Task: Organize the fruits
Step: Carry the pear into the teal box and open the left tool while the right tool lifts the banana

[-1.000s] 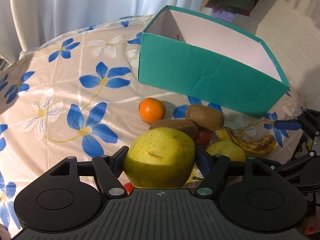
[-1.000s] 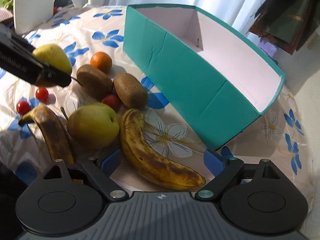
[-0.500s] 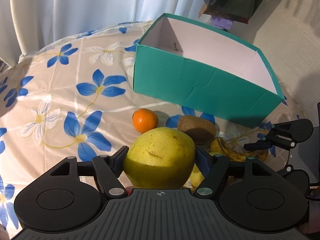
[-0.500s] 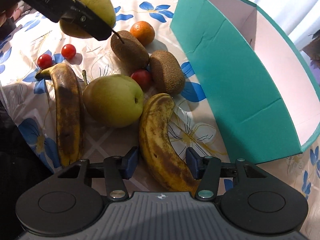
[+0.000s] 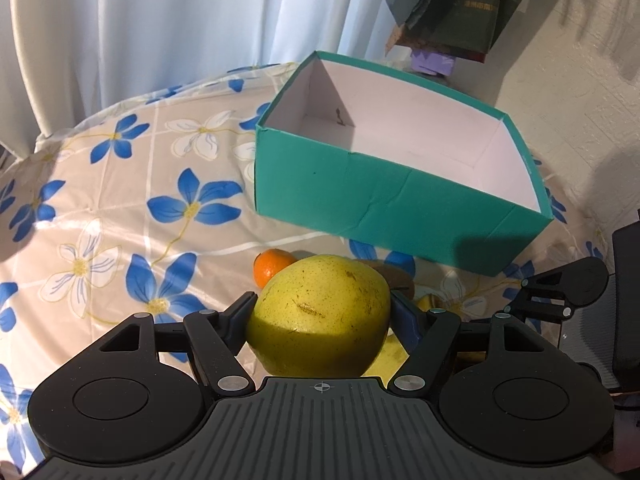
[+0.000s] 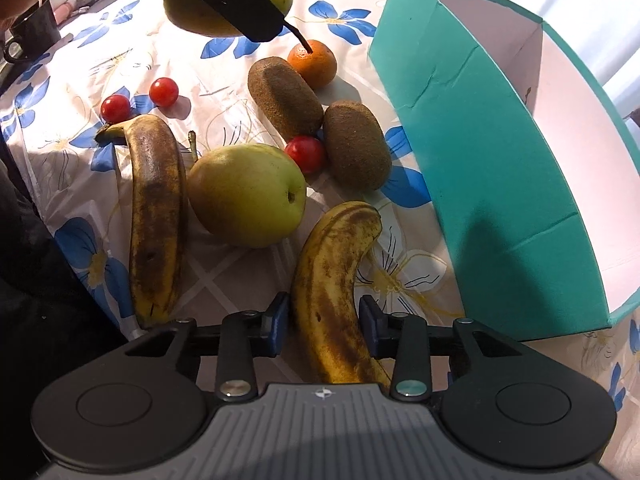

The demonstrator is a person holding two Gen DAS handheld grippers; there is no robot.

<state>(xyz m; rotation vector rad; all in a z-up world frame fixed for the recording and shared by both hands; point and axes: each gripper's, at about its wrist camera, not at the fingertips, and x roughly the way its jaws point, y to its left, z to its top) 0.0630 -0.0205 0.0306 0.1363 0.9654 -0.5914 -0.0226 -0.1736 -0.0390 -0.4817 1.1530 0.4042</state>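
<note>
My left gripper (image 5: 320, 304) is shut on a large yellow pear (image 5: 320, 320) and holds it above the flowered tablecloth, short of the empty teal box (image 5: 380, 200). The same pear (image 6: 188, 16) shows at the top of the right wrist view. My right gripper (image 6: 324, 320) points down over a spotted brown banana (image 6: 332, 264); its jaws are closing and the blue pads touch the banana's sides. On the cloth lie a second banana (image 6: 156, 216), a green pear (image 6: 248, 196), two kiwis (image 6: 284, 96), three cherry tomatoes (image 6: 306, 154) and an orange (image 6: 314, 64).
The teal box (image 6: 480, 160) stands to the right of the fruit, its near wall close to the banana. A black mug (image 6: 32, 34) sits at the far left table edge. White curtains hang behind the table, and a dark chair (image 5: 624, 300) is at the right.
The right gripper's jaws have narrowed from wide open to the banana's sides, and the wrist has rolled. The left gripper has risen a little with the yellow pear.
</note>
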